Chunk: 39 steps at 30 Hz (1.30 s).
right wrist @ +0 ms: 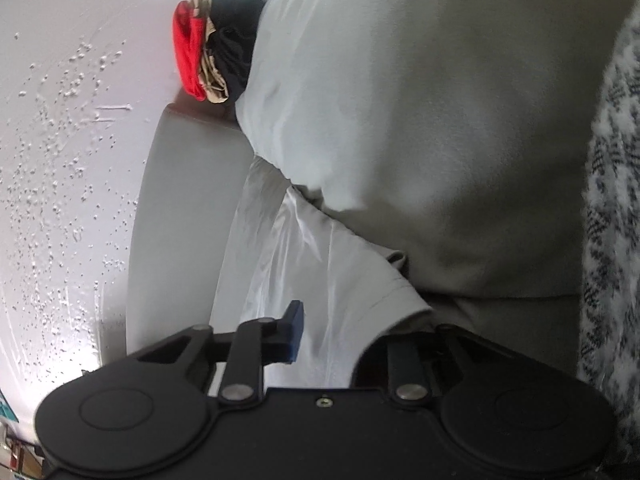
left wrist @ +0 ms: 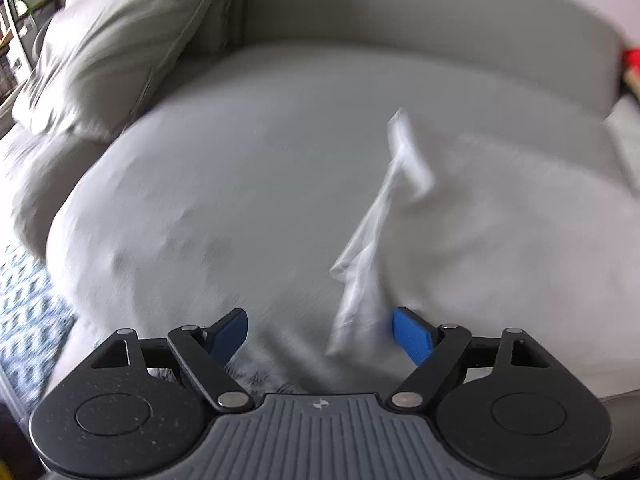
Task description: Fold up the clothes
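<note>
A white garment (left wrist: 460, 216) lies crumpled on the right half of the grey sofa seat (left wrist: 224, 184); the left wrist view is blurred. My left gripper (left wrist: 320, 336) hangs open just above the seat. The garment's near edge lies against its right pad (left wrist: 412, 336), and the left pad touches nothing. In the tilted right wrist view the same white garment (right wrist: 304, 240) runs down between my right gripper's (right wrist: 332, 332) fingers. The blue left pad (right wrist: 296, 332) presses against the cloth, and a hemmed fold (right wrist: 400, 300) hides the right finger. The jaws stand narrow, shut on the fabric.
A large grey pillow (left wrist: 112, 48) leans in the sofa's left corner. A pile of red, black and beige clothes (right wrist: 208, 52) sits at the far end of the sofa by the white textured wall (right wrist: 60, 140). A blue-and-white patterned rug (left wrist: 24, 304) covers the floor.
</note>
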Each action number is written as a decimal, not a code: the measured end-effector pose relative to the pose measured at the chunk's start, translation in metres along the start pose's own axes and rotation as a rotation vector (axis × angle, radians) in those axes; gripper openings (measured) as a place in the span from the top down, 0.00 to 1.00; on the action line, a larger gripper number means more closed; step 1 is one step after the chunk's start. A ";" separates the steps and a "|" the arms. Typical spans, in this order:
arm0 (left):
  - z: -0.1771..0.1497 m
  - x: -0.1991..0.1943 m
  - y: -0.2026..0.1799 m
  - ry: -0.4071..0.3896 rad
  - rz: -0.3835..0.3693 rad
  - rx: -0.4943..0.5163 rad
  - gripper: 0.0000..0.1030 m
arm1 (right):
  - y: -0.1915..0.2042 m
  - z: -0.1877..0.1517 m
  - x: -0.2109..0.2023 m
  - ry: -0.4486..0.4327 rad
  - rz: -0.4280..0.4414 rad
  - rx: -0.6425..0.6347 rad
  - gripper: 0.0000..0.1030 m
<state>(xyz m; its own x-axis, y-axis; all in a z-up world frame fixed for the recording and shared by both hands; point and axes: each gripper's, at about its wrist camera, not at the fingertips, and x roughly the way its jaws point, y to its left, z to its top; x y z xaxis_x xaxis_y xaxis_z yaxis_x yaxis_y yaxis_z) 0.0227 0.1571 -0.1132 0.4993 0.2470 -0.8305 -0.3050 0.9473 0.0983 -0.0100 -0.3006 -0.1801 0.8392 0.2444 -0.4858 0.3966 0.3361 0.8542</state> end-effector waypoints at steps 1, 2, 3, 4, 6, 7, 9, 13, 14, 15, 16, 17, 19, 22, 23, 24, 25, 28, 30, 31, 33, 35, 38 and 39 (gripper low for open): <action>0.000 0.003 0.000 0.016 0.019 0.010 0.14 | 0.000 0.000 0.000 -0.002 -0.010 0.006 0.84; 0.000 0.003 -0.002 0.025 0.032 0.022 0.14 | 0.000 0.000 0.001 -0.003 -0.020 0.010 0.90; 0.000 0.002 -0.002 0.024 0.036 0.030 0.15 | 0.001 0.000 0.002 -0.002 -0.045 0.004 0.94; -0.001 -0.003 -0.001 0.007 0.025 0.023 0.22 | 0.003 0.000 0.003 0.000 -0.067 -0.007 0.95; 0.000 -0.018 0.005 -0.074 -0.044 -0.008 0.30 | 0.005 0.000 0.004 0.002 -0.078 -0.013 0.95; 0.003 -0.027 0.008 -0.130 -0.098 -0.019 0.29 | 0.005 0.000 0.005 0.004 -0.082 -0.016 0.95; 0.015 -0.038 0.010 -0.210 -0.233 -0.048 0.29 | 0.007 -0.001 0.005 0.006 -0.088 -0.038 0.95; 0.052 -0.004 -0.001 -0.182 -0.435 -0.102 0.32 | 0.010 -0.002 0.006 0.007 -0.098 -0.071 0.95; 0.061 0.014 -0.003 -0.144 -0.459 -0.115 0.34 | 0.010 -0.002 0.006 0.009 -0.096 -0.069 0.95; 0.068 0.031 -0.005 -0.105 -0.471 -0.128 0.38 | 0.009 -0.001 0.006 0.011 -0.094 -0.067 0.95; 0.073 0.047 -0.007 -0.068 -0.469 -0.138 0.40 | 0.009 -0.001 0.006 0.014 -0.092 -0.065 0.95; 0.075 0.058 -0.008 -0.046 -0.456 -0.148 0.40 | 0.009 0.000 0.006 0.016 -0.090 -0.063 0.95; 0.077 0.064 -0.004 -0.057 -0.408 -0.151 0.41 | 0.008 0.000 0.006 0.020 -0.084 -0.067 0.95; 0.077 0.055 0.006 -0.095 -0.218 -0.160 0.31 | 0.007 0.001 0.006 0.025 -0.077 -0.070 0.95; 0.075 0.052 0.012 -0.109 -0.151 -0.157 0.31 | 0.007 0.001 0.007 0.025 -0.076 -0.074 0.95; 0.073 0.050 0.019 -0.114 -0.116 -0.167 0.31 | 0.007 0.001 0.007 0.025 -0.075 -0.078 0.95; 0.070 0.048 0.027 -0.106 -0.139 -0.198 0.31 | 0.007 0.000 0.007 0.025 -0.074 -0.081 0.95; 0.062 0.034 0.042 -0.144 -0.292 -0.288 0.31 | 0.007 0.001 0.008 0.028 -0.070 -0.085 0.94; 0.061 0.028 0.043 -0.165 -0.450 -0.289 0.31 | 0.007 0.001 0.008 0.030 -0.068 -0.086 0.94; 0.061 0.029 0.038 -0.148 -0.526 -0.269 0.30 | 0.007 0.001 0.009 0.031 -0.067 -0.085 0.94; 0.059 0.034 0.020 -0.084 -0.567 -0.190 0.30 | 0.007 0.001 0.009 0.031 -0.067 -0.085 0.94; 0.055 0.037 0.002 -0.032 -0.422 -0.110 0.30 | 0.007 0.001 0.009 0.032 -0.066 -0.085 0.94; 0.047 0.034 -0.006 -0.013 -0.120 -0.083 0.27 | 0.007 0.001 0.009 0.032 -0.063 -0.085 0.94; 0.044 0.029 -0.007 -0.013 -0.081 -0.083 0.27 | 0.007 0.001 0.009 0.032 -0.062 -0.085 0.94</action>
<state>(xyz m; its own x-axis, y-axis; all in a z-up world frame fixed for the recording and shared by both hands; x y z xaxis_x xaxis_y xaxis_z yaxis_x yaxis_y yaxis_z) 0.0752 0.1670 -0.1136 0.5358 0.1733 -0.8264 -0.3289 0.9443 -0.0152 0.0007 -0.2973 -0.1787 0.8012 0.2497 -0.5437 0.4130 0.4268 0.8046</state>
